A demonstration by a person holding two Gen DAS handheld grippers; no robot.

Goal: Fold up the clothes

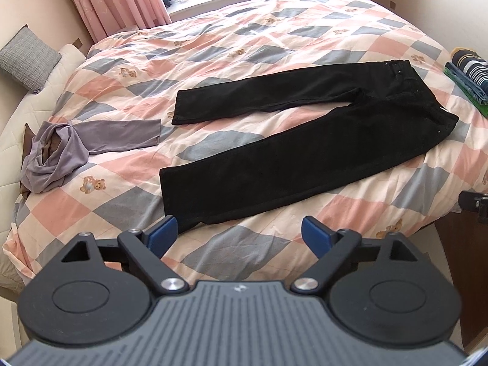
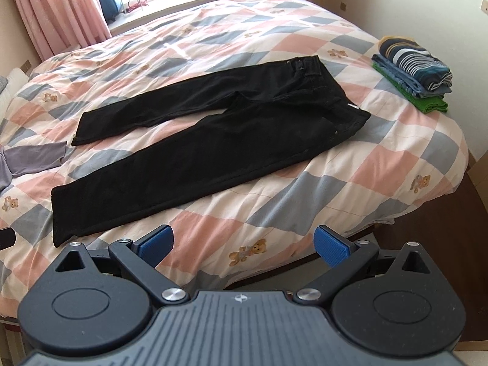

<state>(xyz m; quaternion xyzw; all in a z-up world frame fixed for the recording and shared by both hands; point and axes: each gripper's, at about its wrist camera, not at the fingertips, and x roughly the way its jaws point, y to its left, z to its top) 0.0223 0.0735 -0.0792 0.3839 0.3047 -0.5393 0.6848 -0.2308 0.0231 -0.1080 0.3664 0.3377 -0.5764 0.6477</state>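
Black trousers (image 1: 292, 152) (image 2: 195, 140) lie flat on the bed, both legs spread toward the left and the waistband at the right. My left gripper (image 1: 239, 235) hovers open over the bed's near edge, just short of the near leg's hem, holding nothing. My right gripper (image 2: 242, 245) is also open and empty, over the near edge below the near leg. A crumpled grey-purple garment (image 1: 70, 149) (image 2: 33, 158) lies left of the trousers.
A folded pile, striped cloth on top of blue and green (image 2: 411, 76) (image 1: 469, 76), sits at the bed's right side. The checked pink-and-grey duvet (image 1: 244, 45) covers the bed. A grey cushion (image 1: 29, 58) lies at far left; pink curtains (image 2: 58, 9) hang by the window.
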